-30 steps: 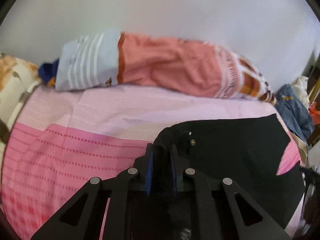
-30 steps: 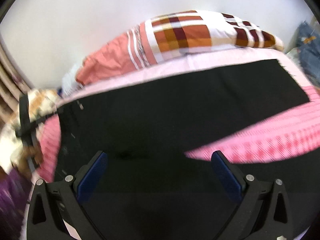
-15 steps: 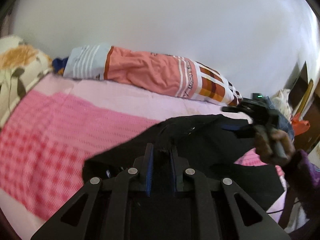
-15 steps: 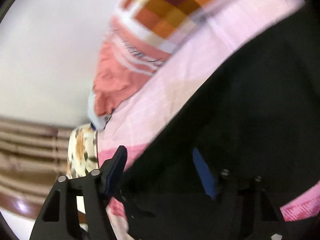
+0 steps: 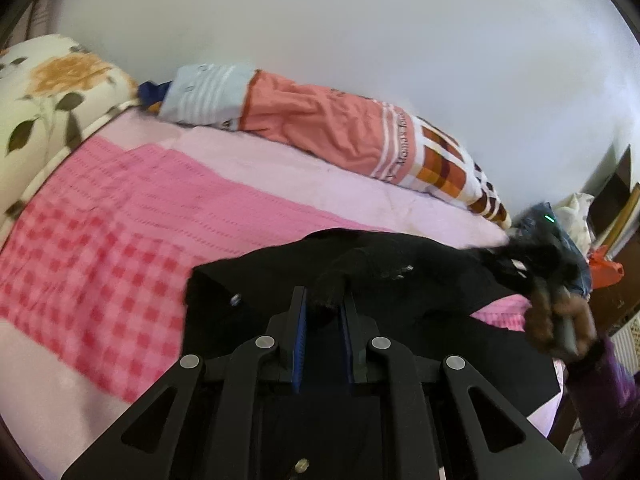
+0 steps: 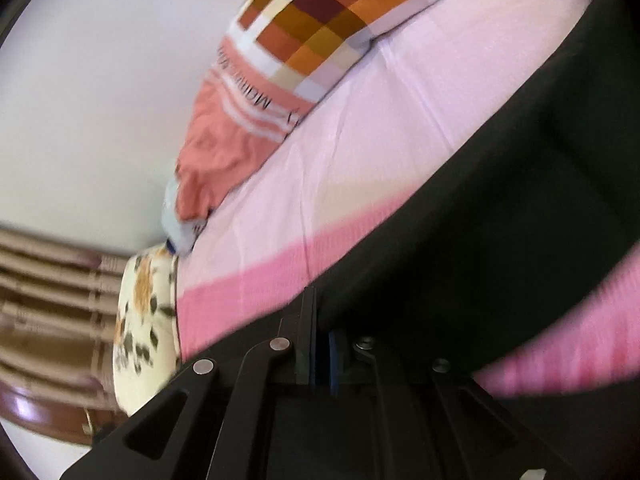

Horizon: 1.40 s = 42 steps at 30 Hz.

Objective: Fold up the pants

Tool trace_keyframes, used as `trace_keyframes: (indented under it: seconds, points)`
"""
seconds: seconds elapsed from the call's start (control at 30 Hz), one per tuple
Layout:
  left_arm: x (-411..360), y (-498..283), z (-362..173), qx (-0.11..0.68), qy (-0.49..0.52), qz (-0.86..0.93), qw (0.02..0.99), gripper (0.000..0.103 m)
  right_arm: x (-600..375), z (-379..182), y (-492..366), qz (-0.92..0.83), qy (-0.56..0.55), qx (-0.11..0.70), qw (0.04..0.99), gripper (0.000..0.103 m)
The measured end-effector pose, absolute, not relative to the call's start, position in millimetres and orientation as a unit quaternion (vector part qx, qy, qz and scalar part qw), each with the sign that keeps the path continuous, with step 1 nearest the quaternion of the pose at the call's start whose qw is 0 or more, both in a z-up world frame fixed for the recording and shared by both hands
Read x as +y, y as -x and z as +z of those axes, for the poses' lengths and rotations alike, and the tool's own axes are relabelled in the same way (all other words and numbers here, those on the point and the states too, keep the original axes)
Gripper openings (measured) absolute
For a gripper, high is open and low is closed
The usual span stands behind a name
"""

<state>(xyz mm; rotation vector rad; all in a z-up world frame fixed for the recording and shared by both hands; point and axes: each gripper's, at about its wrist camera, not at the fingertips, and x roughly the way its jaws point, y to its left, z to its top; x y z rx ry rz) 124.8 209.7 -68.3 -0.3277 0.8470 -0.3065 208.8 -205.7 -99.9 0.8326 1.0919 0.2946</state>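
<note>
Left wrist view: left gripper (image 5: 323,312) clamped on bunched fold of black pants (image 5: 400,280), fabric lifted off pink bedspread (image 5: 120,232). Right gripper (image 5: 516,268) far right, blurred, at other end of cloth. Risk: bite sits on small tuft near pad tips; pull between hands likely slips it out, fold collapses.

Right wrist view: right gripper (image 6: 320,344), fingers together, pinching pants (image 6: 500,240) edge. Frame blurred. Risk: thin single-layer grip, edge may drop or land skewed near patterned bolster (image 6: 300,40).

Pants (image 5: 420,280) on bed (image 5: 120,216), pillow (image 5: 340,132) behind.
</note>
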Motion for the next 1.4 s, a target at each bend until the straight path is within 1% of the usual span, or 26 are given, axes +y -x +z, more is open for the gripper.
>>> trace_keyframes:
  seconds: [0.13, 0.2, 0.37, 0.5, 0.6, 0.63, 0.67, 0.73, 0.77, 0.8, 0.83, 0.87, 0.9, 0.93, 0.97, 1.03, 1.27, 1.33, 1.4]
  points:
    - [218.9, -103.4, -69.3, 0.423, 0.152, -0.131, 0.884, 0.016, -198.1, -105.5, -150.1, 0.145, -0.390, 0.520, 0.746, 0.006]
    - [224.5, -91.7, -72.4, 0.431, 0.159, -0.123, 0.879, 0.016, -188.3, -118.0, -118.0, 0.147, -0.394, 0.540, 0.729, 0.006]
    - [240.9, -60.9, -89.1, 0.455, 0.183, -0.092, 0.867, 0.017, -172.8, -155.0, -68.9, 0.145, -0.406, 0.581, 0.690, 0.006]
    - [243.2, -39.2, -108.2, 0.477, 0.156, -0.059, 0.863, 0.016, -165.7, -185.2, -48.7, 0.145, -0.421, 0.604, 0.660, 0.006]
    - [245.2, -29.9, -118.1, 0.489, 0.125, -0.021, 0.863, 0.016, -168.2, -190.1, -47.5, 0.158, -0.437, 0.596, 0.655, 0.006]
    - [245.2, -29.7, -117.4, 0.488, 0.112, -0.006, 0.866, 0.016, -167.7, -191.5, -48.4, 0.171, -0.441, 0.593, 0.651, 0.009]
    - [245.7, -27.9, -115.6, 0.485, 0.097, 0.012, 0.869, 0.017, -168.7, -193.1, -48.2, 0.173, -0.451, 0.591, 0.646, 0.009]
    - [245.6, -23.0, -105.8, 0.473, 0.078, 0.050, 0.876, 0.019, -175.4, -200.5, -45.7, 0.179, -0.492, 0.578, 0.626, 0.012]
    - [245.2, -19.7, -98.9, 0.460, 0.075, 0.059, 0.883, 0.020, -182.7, -204.9, -43.7, 0.179, -0.517, 0.564, 0.619, 0.012]
    - [243.7, -15.8, -90.0, 0.445, 0.072, 0.068, 0.890, 0.026, -189.5, -205.9, -42.0, 0.174, -0.531, 0.550, 0.620, 0.015]
    - [239.9, -11.4, -78.1, 0.426, 0.069, 0.076, 0.899, 0.038, -198.4, -204.8, -39.8, 0.166, -0.544, 0.532, 0.628, 0.020]
    - [235.2, -8.9, -67.8, 0.411, 0.072, 0.074, 0.906, 0.046, -211.3, -202.4, -38.1, 0.157, -0.556, 0.508, 0.639, 0.024]
    - [229.7, -9.3, -59.2, 0.400, 0.077, 0.065, 0.911, 0.060, -221.4, -200.3, -37.1, 0.150, -0.561, 0.491, 0.650, 0.030]
    - [219.9, -9.3, -49.9, 0.387, 0.087, 0.046, 0.917, 0.067, -237.8, -197.6, -36.5, 0.140, -0.567, 0.464, 0.666, 0.033]
    - [211.5, -11.8, -45.0, 0.381, 0.092, 0.032, 0.919, 0.069, -251.2, -197.3, -35.2, 0.130, -0.573, 0.446, 0.675, 0.033]
    - [184.8, -19.8, -39.3, 0.381, 0.089, -0.005, 0.920, 0.076, -277.6, -198.0, -33.2, 0.114, -0.599, 0.407, 0.680, 0.035]
    - [84.7, -45.1, -64.7, 0.425, 0.048, -0.121, 0.896, 0.076, -376.2, -190.7, -29.5, 0.041, -0.613, 0.302, 0.728, 0.036]
    - [59.4, -47.8, -72.5, 0.436, 0.039, -0.146, 0.887, 0.076, -405.0, -194.7, -27.5, 0.025, -0.634, 0.276, 0.722, 0.034]
    - [41.9, -49.0, -78.3, 0.446, 0.040, -0.165, 0.879, 0.076, -428.1, -197.2, -31.0, 0.023, -0.642, 0.270, 0.717, 0.031]
